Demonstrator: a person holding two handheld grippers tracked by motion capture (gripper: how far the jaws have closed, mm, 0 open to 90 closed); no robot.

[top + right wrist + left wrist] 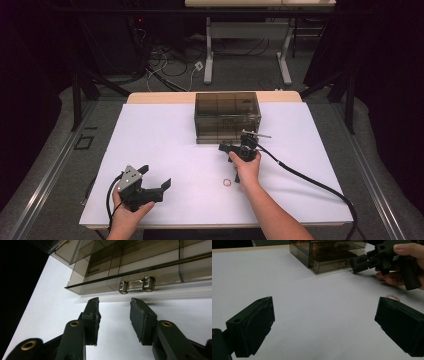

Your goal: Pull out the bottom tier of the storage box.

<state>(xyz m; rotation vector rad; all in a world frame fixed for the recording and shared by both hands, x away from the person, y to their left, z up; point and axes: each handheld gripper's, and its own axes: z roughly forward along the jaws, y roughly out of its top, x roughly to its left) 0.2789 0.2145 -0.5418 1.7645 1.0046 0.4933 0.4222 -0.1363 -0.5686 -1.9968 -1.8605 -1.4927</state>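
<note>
Just short of the handle: right gripper (113,307) faces the smoked-plastic drawer box (227,116).
Its fingers (92,315) stand apart, the clear drawer handle (137,285) lying crosswise straight ahead, slightly right; left gripper (150,181) gapes idle on the worktop (160,135).

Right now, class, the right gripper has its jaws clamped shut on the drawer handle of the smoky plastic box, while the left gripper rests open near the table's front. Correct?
Not quite. The right gripper is open, its jaws apart just short of the drawer handle, as the right gripper view shows. The left gripper is open near the front.

left gripper (154,176): fingers wide apart | right gripper (114,305): fingers parted, pointing forward
</note>
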